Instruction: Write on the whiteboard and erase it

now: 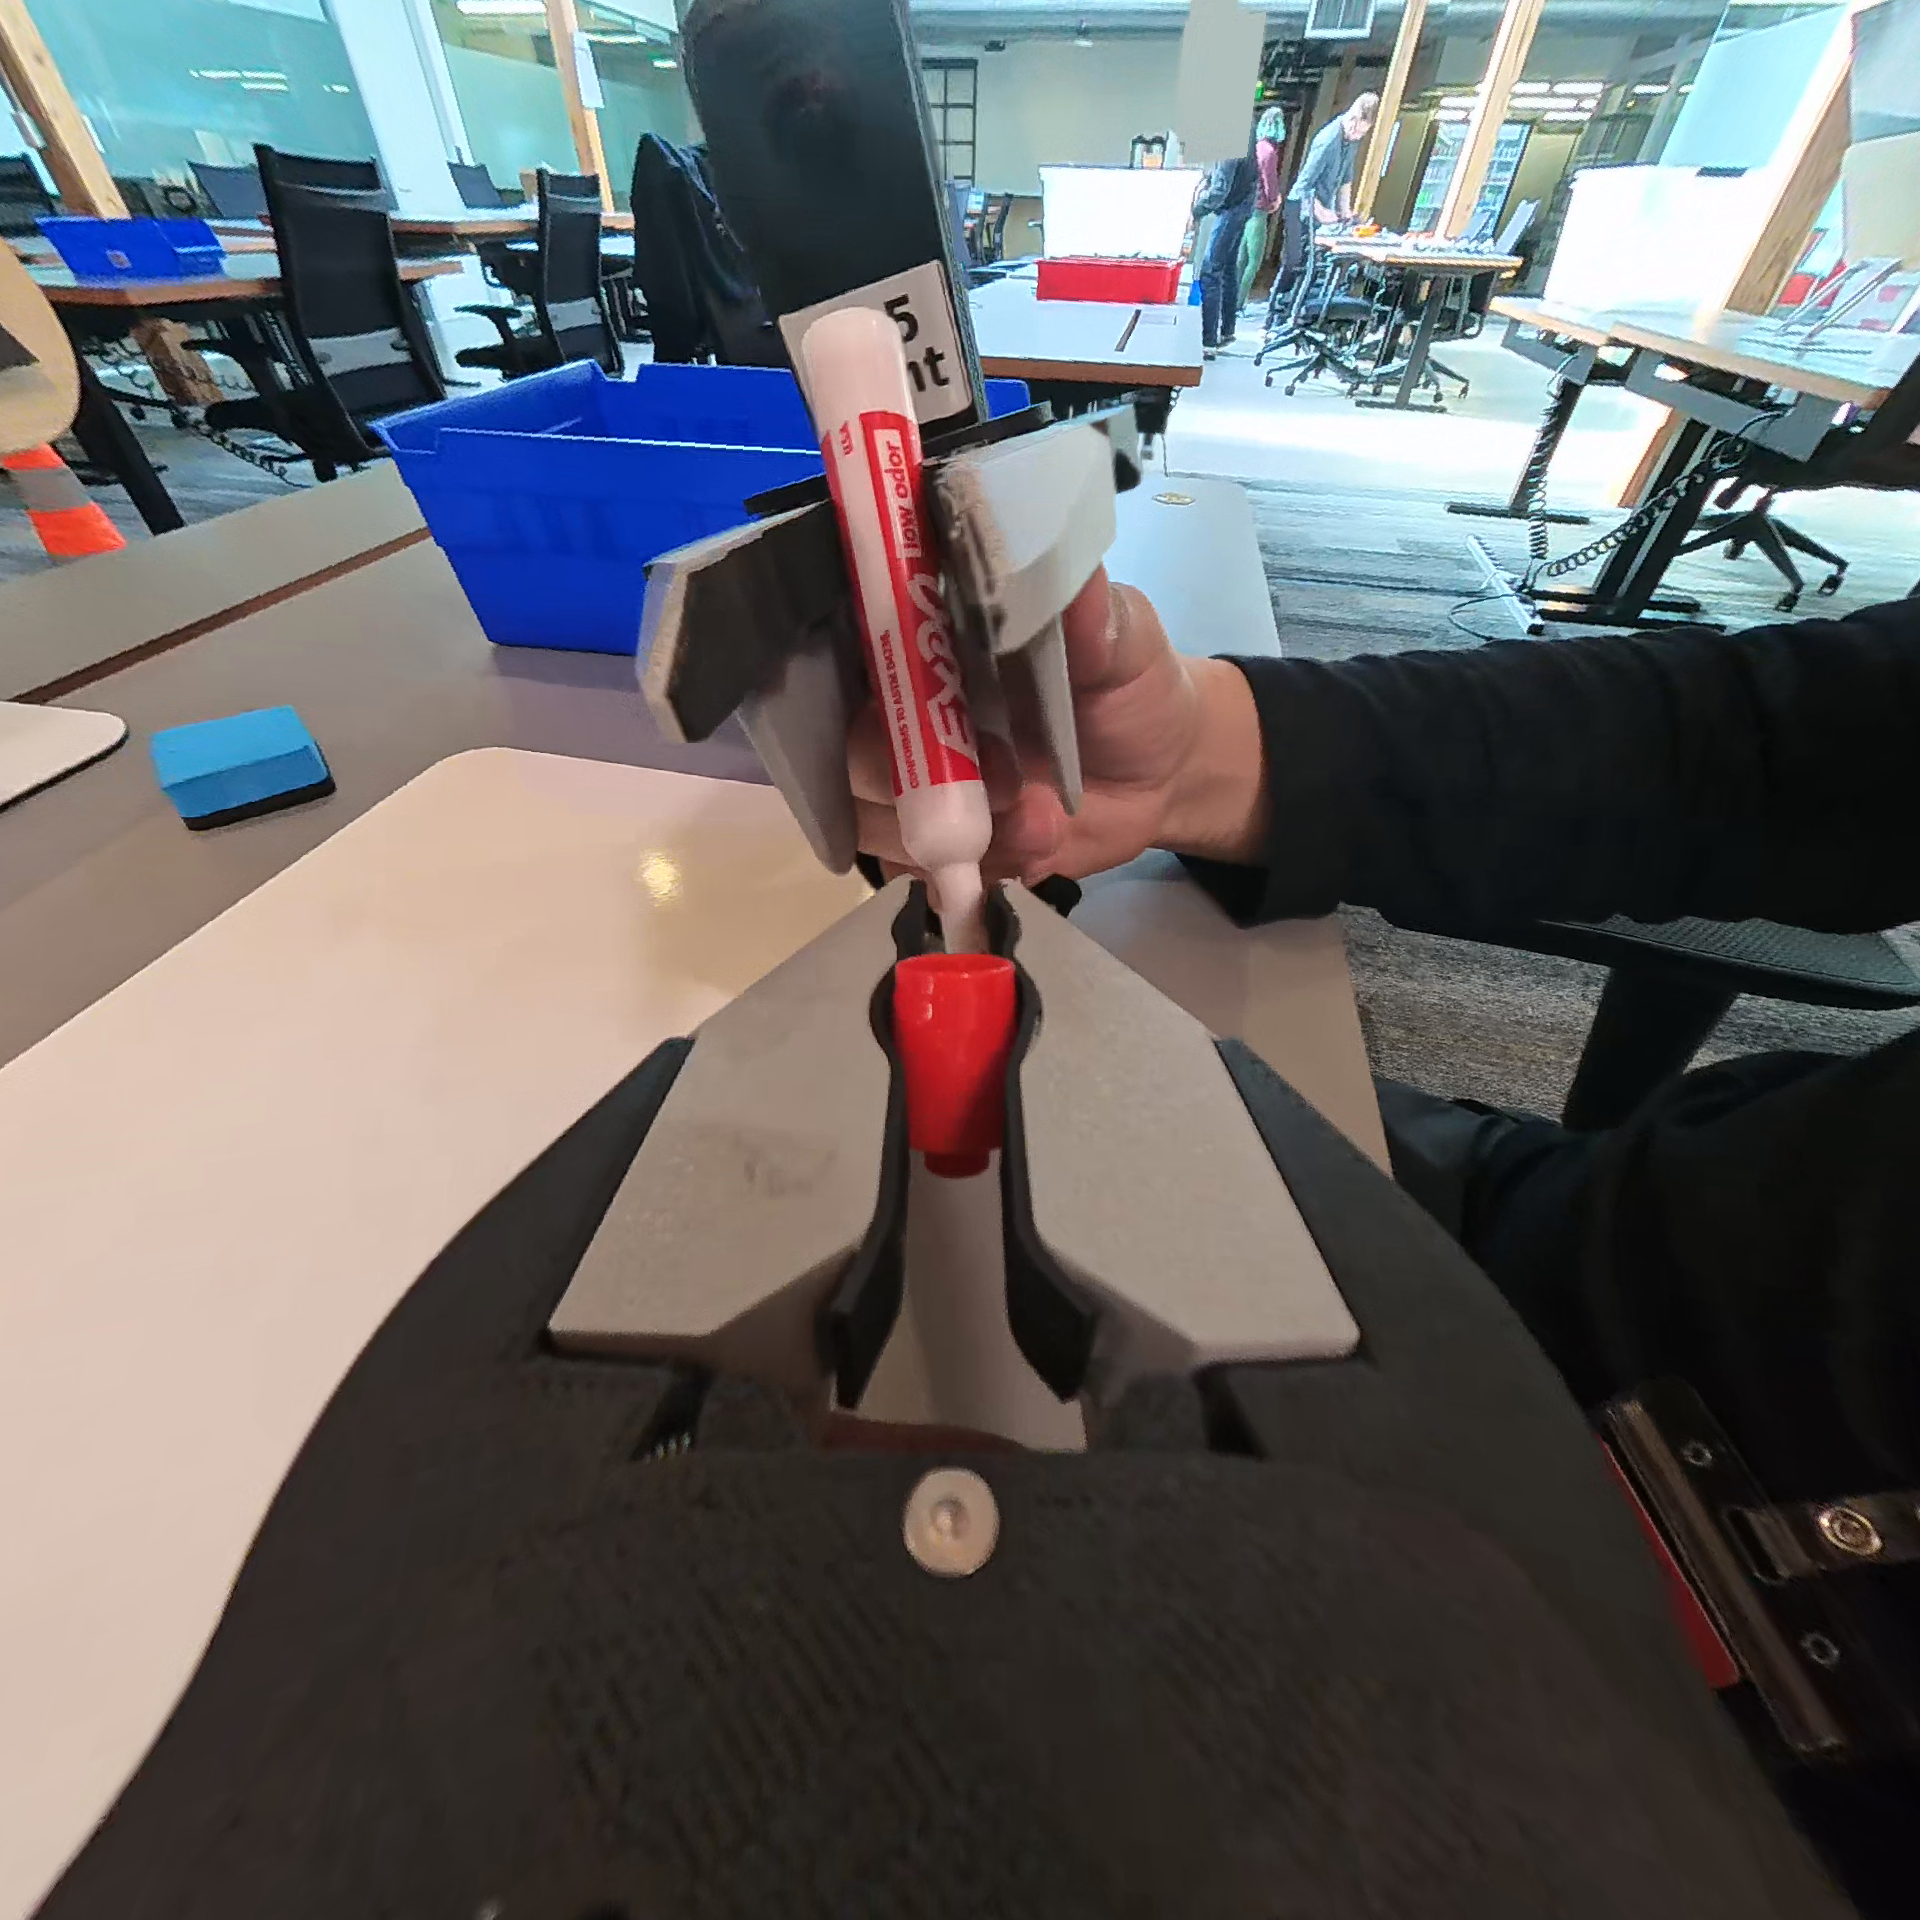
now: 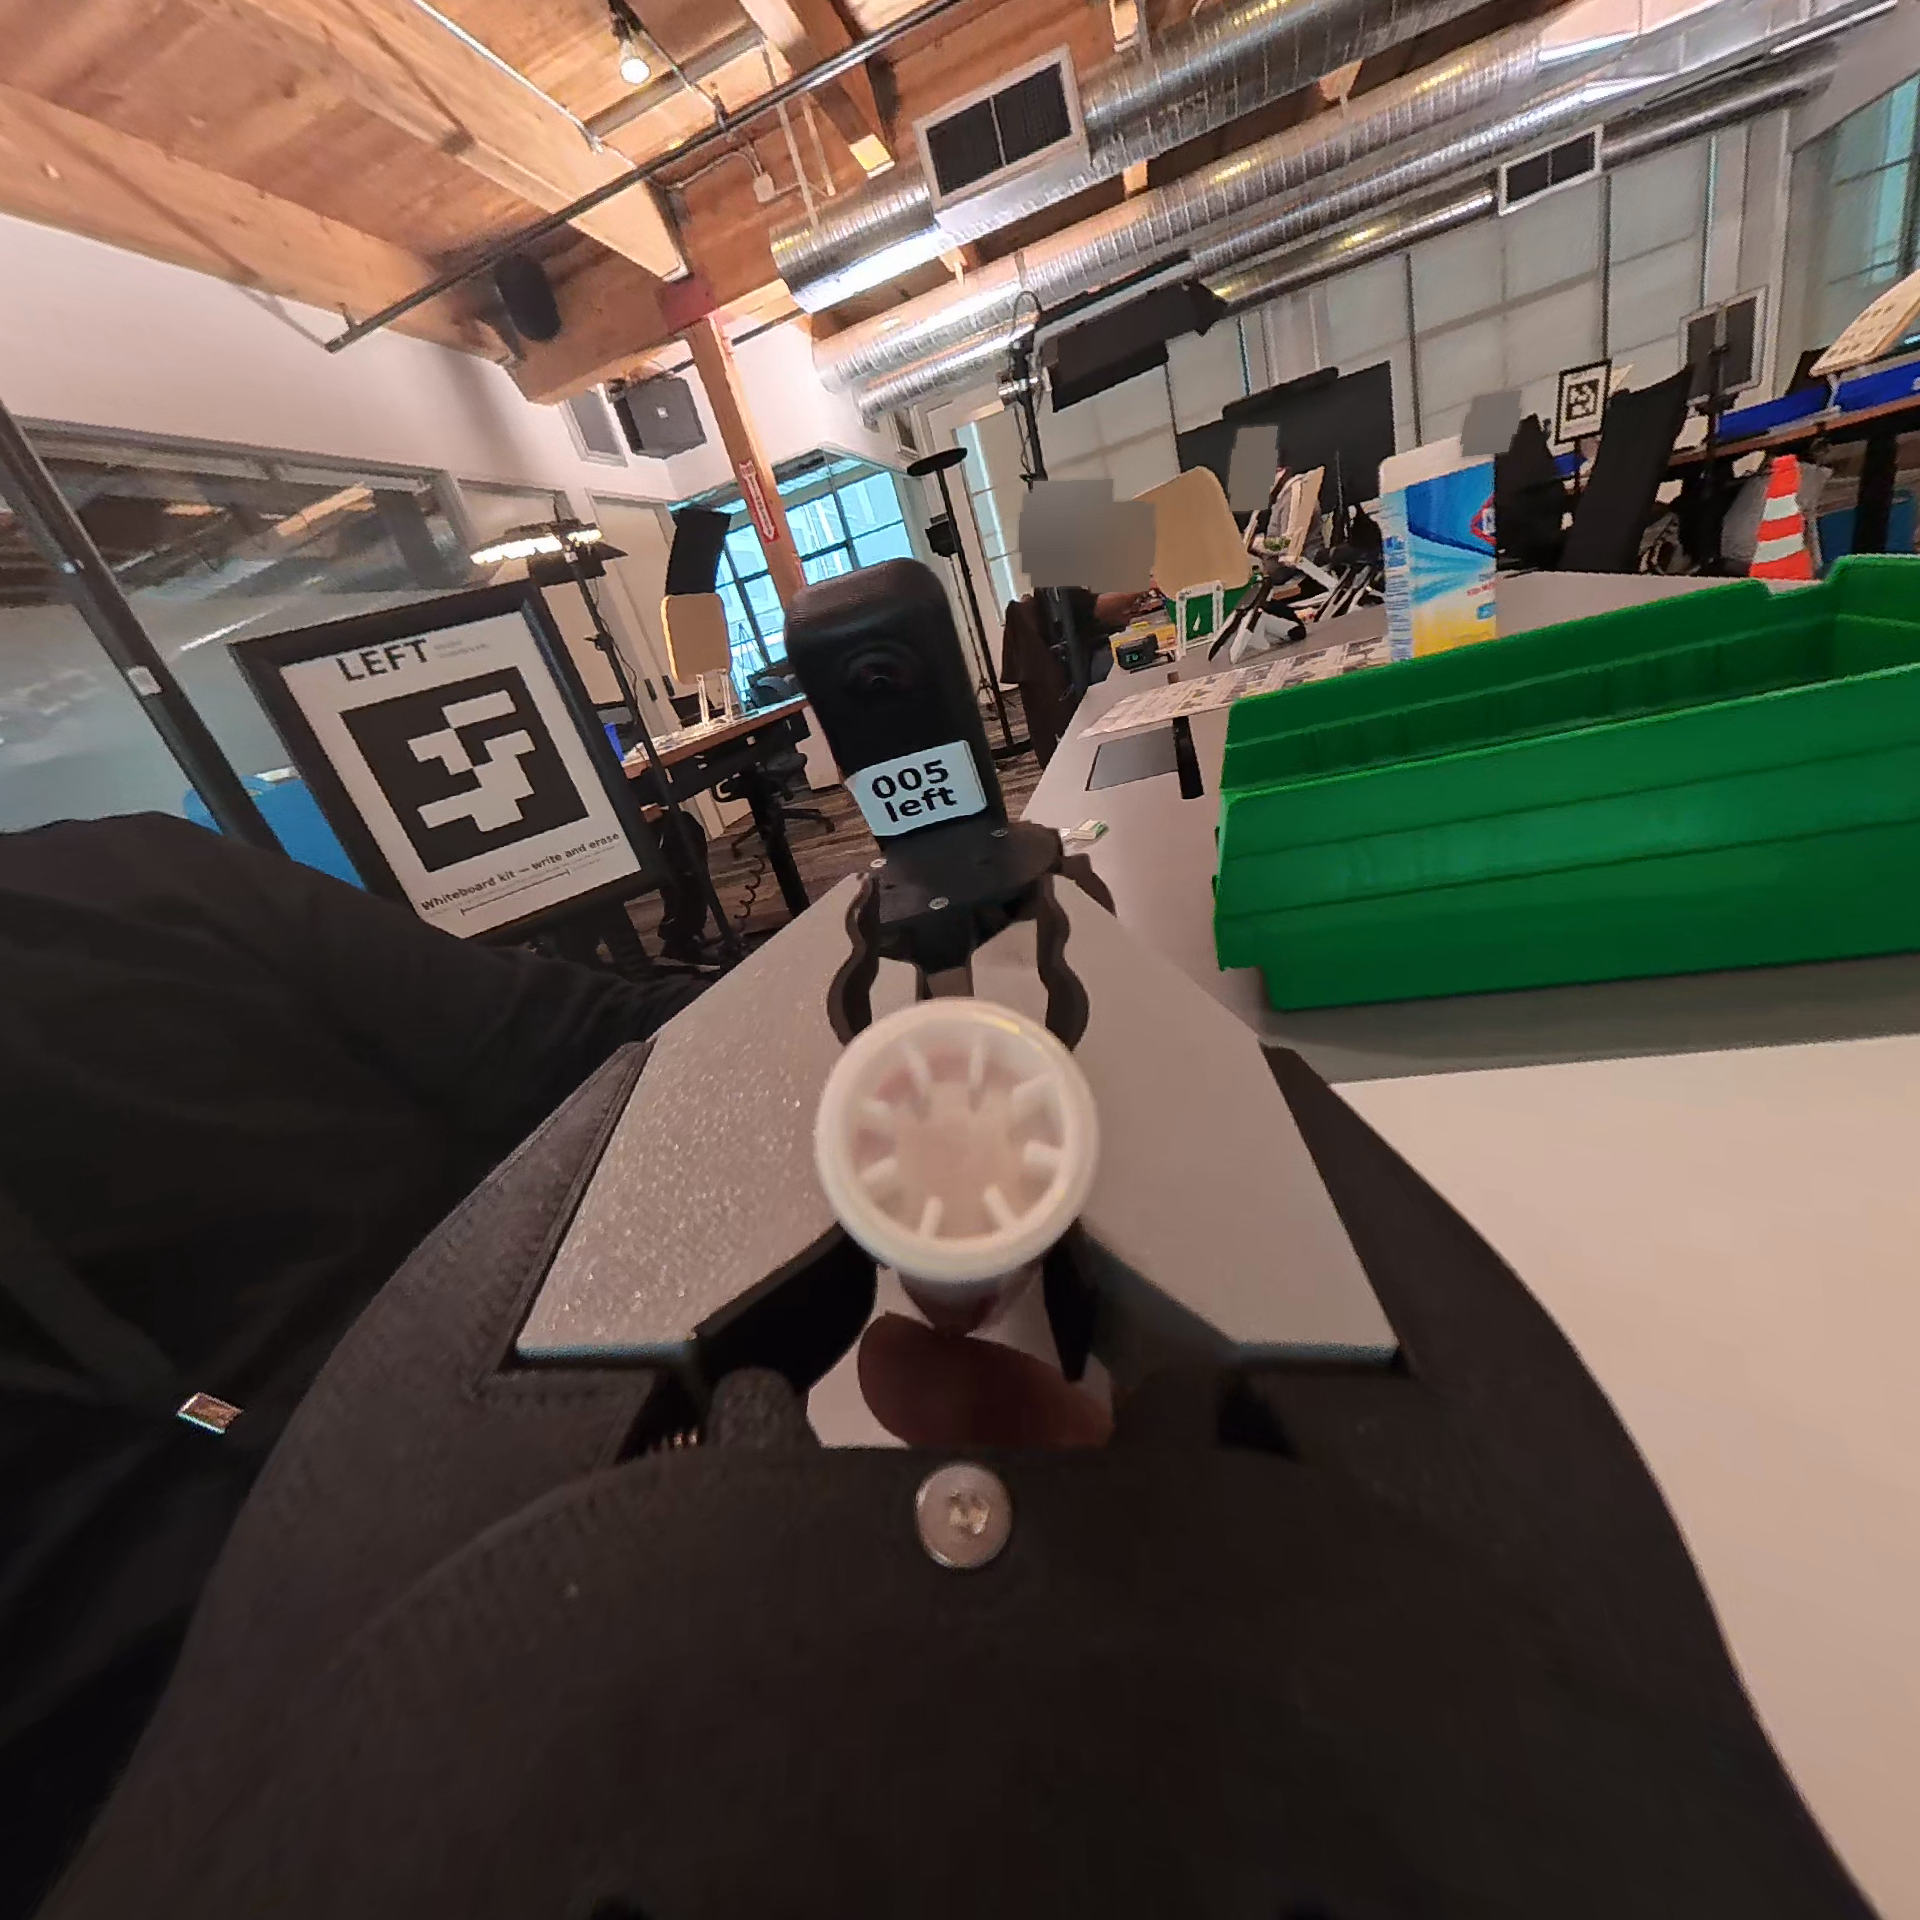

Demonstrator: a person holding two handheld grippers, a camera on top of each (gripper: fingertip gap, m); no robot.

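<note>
Nearest, a red cap [image 1: 954, 1060] is pinched between the left gripper [image 1: 954, 940] jaws. Just beyond them, the marker [image 1: 906, 613] is clamped by the right gripper [image 1: 883, 623], its tip entering the cap. Left of the jaws, farther off, the whiteboard [image 1: 364, 987] and a blue eraser [image 1: 239, 764] are seen.

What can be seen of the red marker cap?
The red marker cap is a small, smooth plastic tube, wider at its open mouth and stepped down to a narrow closed end. It is clamped between the black pads of the left tongs, open mouth facing away from the camera. The marker's white nose, held by the right tongs, points into that mouth; whether it touches the cap is unclear.
</note>
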